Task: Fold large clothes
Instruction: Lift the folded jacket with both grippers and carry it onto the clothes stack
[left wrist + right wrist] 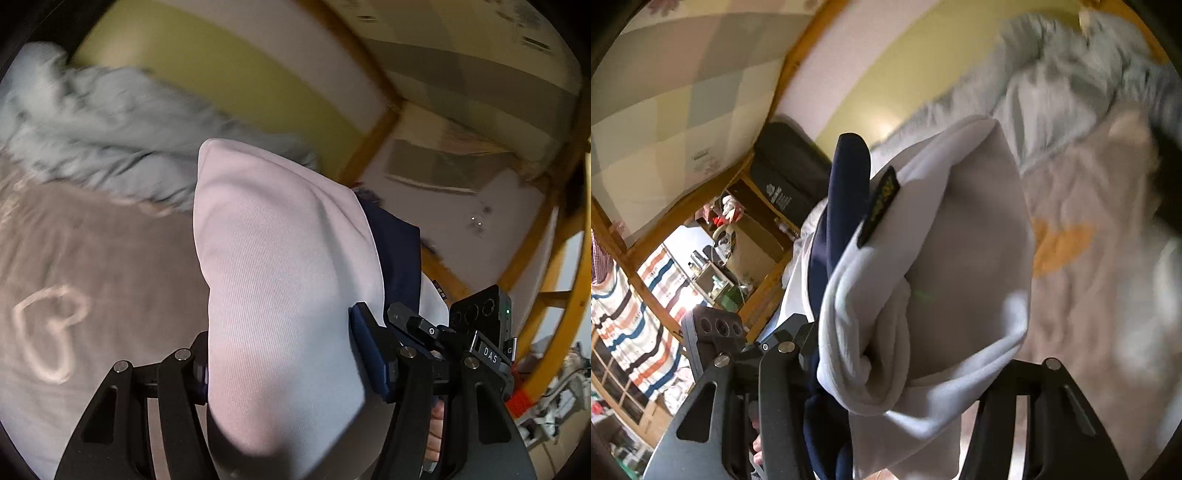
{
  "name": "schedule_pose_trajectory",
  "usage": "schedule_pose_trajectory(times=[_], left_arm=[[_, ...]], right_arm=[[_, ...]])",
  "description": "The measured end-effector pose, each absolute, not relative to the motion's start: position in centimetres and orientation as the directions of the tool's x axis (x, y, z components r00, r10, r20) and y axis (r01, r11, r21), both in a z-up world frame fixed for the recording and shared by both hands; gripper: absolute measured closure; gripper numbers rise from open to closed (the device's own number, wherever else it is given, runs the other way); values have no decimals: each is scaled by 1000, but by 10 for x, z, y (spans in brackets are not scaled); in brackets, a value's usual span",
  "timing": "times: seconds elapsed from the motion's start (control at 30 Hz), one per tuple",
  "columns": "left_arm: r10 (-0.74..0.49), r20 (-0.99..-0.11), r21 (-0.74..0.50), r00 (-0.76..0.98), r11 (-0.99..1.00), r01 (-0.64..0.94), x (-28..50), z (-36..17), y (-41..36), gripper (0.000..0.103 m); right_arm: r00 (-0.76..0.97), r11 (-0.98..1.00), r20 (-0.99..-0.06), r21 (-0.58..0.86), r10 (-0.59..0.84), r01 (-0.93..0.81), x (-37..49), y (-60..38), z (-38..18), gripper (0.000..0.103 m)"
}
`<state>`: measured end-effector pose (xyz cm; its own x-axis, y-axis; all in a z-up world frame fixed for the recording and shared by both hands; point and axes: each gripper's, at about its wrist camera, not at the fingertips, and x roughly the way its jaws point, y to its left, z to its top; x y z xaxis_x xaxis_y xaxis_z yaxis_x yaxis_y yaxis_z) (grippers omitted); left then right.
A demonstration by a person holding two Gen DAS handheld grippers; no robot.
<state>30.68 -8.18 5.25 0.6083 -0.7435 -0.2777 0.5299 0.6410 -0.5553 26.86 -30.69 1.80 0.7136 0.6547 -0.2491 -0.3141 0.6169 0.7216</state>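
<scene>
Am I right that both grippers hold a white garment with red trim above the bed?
Not quite: the trim is navy, not red. The left wrist view shows the white garment between the left gripper jaws with navy fabric behind it; the right gripper holds it too, above the bed.

"DAS" in white letters on the right gripper (421,321) body, other labels too blurred

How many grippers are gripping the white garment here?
2: the left gripper clamps a bunched white garment; the right gripper clamps another bunch of it.
</scene>
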Motion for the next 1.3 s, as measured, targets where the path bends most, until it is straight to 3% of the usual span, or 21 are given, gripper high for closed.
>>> schedule_pose_trajectory(times=[0.27,0.4,0.57,0.67,0.77,0.9,1.03,1.1,1.2,1.3], left_arm=[[-863,-195,-565,467,488,666,331,151,-237,38],[-888,-209,-580,409,449,680,357,162,-324,38],[-895,-282,-646,345,443,621,392,115,-413,38],[-865,-404,-690,297,501,522,427,43,-456,38],[-875,-377,-708,302,483,514,440,-1,-463,33],[-869,-376,-677,322,495,545,438,-5,-463,33],[-875,-370,-675,311,483,557,433,-6,-462,27],[-861,-390,-642,325,508,575,423,4,-461,22],[-814,-432,-552,388,579,601,398,23,-449,13],[-768,-435,-455,470,638,621,380,42,-427,13]], right_arm=[[849,735,-249,644,465,-213,226,-463,142,50],[893,759,-269,641,362,-115,221,-551,168,50],[897,755,-339,656,285,9,237,-639,143,49],[863,751,-435,652,257,105,259,-680,91,49],[829,725,-497,666,255,176,280,-705,19,45],[871,655,-385,749,306,101,284,-721,-22,36],[863,699,-418,707,283,113,285,-720,-13,36],[863,738,-450,658,229,147,278,-714,-1,28],[859,832,-510,496,46,249,261,-701,20,13],[847,881,-520,343,-110,325,248,-685,44,12]])
